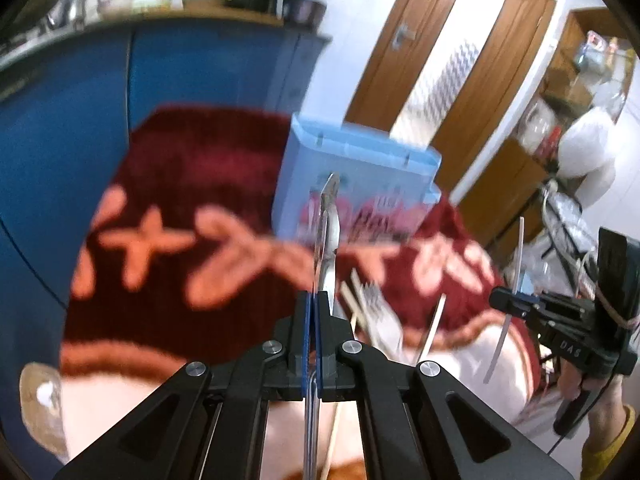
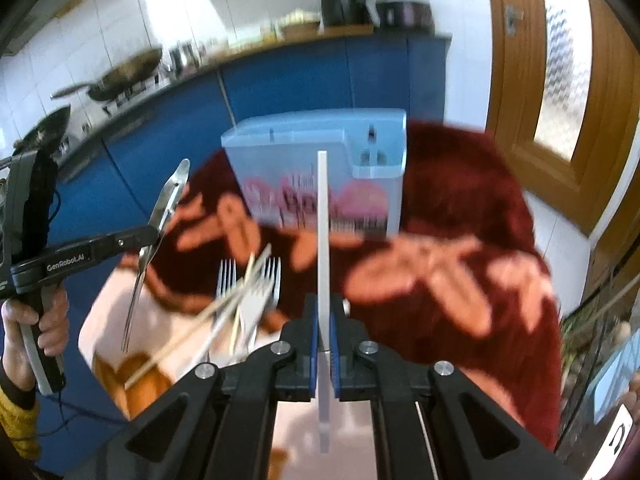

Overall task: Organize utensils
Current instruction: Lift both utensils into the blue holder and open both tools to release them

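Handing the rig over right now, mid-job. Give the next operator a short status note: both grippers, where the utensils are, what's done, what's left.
Left gripper: shut on a metal utensil, seemingly a fork, held in the air.
Right gripper: shut on a white stick, upright, in the air.
Blue holder: stands on the red cloth ahead of both grippers; its contents are not visible.
Loose forks and wooden chopsticks lie piled on the table nearer the grippers.
Done: two pieces picked up.
Left: likely place both in the holder, then clear the pile.

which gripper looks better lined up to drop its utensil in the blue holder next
Right, probably. The right gripper holds its white chopstick upright, aligned with the blue utensil holder. The left gripper holds a metal fork nearer the holder's edge.
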Action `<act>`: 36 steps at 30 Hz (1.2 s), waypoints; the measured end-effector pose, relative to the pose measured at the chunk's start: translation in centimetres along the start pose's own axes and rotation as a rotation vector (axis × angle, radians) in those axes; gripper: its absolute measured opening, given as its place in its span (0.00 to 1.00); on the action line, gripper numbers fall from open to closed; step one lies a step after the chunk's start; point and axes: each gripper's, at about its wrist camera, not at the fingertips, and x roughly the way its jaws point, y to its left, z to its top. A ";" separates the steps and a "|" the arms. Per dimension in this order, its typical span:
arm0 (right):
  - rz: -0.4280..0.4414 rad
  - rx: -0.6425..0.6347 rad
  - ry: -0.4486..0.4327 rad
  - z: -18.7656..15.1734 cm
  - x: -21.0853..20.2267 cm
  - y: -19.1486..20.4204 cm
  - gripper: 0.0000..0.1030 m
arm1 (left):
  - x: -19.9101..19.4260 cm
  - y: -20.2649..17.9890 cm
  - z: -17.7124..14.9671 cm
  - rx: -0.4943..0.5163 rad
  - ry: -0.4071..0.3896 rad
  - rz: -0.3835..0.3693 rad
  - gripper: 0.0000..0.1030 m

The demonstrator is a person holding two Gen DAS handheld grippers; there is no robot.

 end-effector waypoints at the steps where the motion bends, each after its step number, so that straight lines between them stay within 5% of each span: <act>1: -0.003 0.004 -0.025 0.4 -0.1 0.1 0.06 | -0.5 0.0 0.4 -0.001 -0.026 -0.002 0.01; 8: -0.033 -0.015 -0.183 4.3 -1.1 0.1 0.06 | -1.1 -1.4 4.1 -0.008 -0.202 -0.032 0.01; 21: -0.070 0.008 -0.340 12.3 1.4 -2.2 0.06 | 0.9 -2.9 12.5 0.034 -0.513 0.023 0.01; 32: -0.059 -0.008 -0.314 13.0 7.5 -3.2 0.06 | 6.3 -2.5 12.5 0.039 -0.610 0.138 0.00; 36: -0.049 -0.030 -0.326 12.7 7.5 -2.9 0.06 | 6.3 -2.2 12.6 0.023 -0.642 0.123 0.00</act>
